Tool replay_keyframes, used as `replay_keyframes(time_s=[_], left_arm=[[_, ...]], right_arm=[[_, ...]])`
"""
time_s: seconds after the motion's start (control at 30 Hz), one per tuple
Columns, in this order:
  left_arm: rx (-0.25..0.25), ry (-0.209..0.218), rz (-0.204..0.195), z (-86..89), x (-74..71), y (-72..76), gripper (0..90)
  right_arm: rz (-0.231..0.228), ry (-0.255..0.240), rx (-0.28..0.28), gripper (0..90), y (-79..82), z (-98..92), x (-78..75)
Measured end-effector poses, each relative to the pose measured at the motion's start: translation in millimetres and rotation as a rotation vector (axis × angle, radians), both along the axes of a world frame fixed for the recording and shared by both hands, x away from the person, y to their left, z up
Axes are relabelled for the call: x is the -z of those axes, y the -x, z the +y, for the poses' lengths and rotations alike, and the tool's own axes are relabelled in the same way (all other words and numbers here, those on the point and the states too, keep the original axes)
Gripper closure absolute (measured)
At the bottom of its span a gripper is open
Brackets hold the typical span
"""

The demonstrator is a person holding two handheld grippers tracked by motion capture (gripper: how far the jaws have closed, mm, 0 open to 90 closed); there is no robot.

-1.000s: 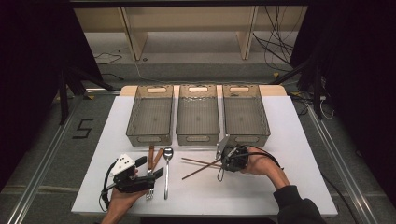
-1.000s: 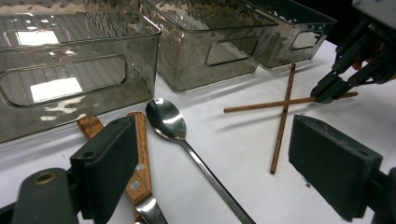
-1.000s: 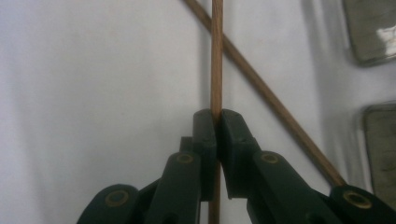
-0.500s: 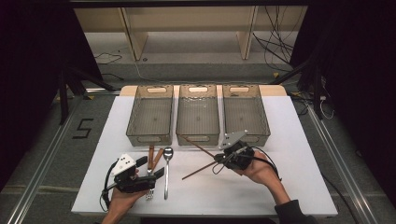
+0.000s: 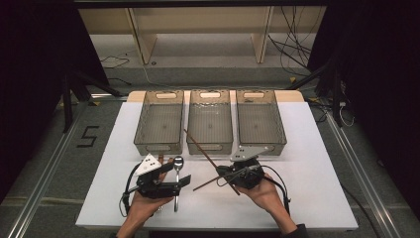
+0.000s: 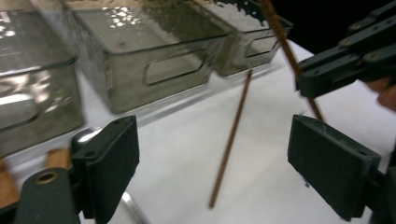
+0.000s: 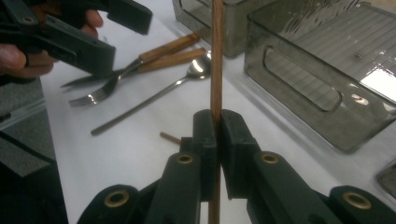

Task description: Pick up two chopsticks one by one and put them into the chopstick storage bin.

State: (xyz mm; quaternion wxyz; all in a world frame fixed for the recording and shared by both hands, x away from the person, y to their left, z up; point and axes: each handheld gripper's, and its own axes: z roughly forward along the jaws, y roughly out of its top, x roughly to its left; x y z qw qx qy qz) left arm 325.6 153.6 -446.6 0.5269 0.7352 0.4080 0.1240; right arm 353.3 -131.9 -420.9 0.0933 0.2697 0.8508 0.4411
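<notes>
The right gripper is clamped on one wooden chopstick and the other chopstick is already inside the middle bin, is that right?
Not quite. The right gripper is clamped on one chopstick, but the other chopstick is not in the middle bin; it lies on the white table in front of the bins. The left gripper view shows it flat on the tabletop.

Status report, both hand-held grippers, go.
Right hand-held gripper shut on chopstick. Left hand-held gripper open. Second chopstick on table. Nothing in the way.
</notes>
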Motion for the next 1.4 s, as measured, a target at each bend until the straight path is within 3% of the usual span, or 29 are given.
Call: replay_keyframes(time_s=[0.17,0.27,0.37,0.5,0.63,0.77,1.1,1.4], left_arm=[[0.058,0.043,0.059,-20.1,-14.8,-11.8,19.1],[0.082,0.095,0.082,-28.1,-23.7,-17.6,22.3],[0.091,0.101,0.077,-35.1,-31.9,-22.3,24.0],[0.104,0.143,0.089,-38.4,-38.4,-26.6,32.7],[0.108,0.189,0.12,-40.5,-38.6,-30.9,42.1],[0.125,0.233,0.13,-42.9,-38.6,-33.3,48.7],[0.175,0.271,0.151,-45.2,-34.6,-33.2,65.8],[0.185,0.297,0.172,-42.8,-29.7,-35.5,77.7]], right_arm=[[-0.006,-0.043,0.017,85.6,3.4,1.2,-1.8],[-0.003,-0.064,0.021,85.5,4.6,1.5,-2.2],[-0.009,-0.068,0.025,85.5,5.3,2.2,-2.1],[-0.017,-0.088,0.027,85.5,7.3,2.5,-2.9],[-0.022,-0.118,0.032,85.5,8.7,3.1,-4.0],[-0.032,-0.118,0.033,85.5,10.1,4.6,-4.0],[-0.05,-0.136,0.022,85.5,13.4,7.8,-3.9],[-0.06,-0.153,0.014,85.6,14.9,9.6,-2.9]])
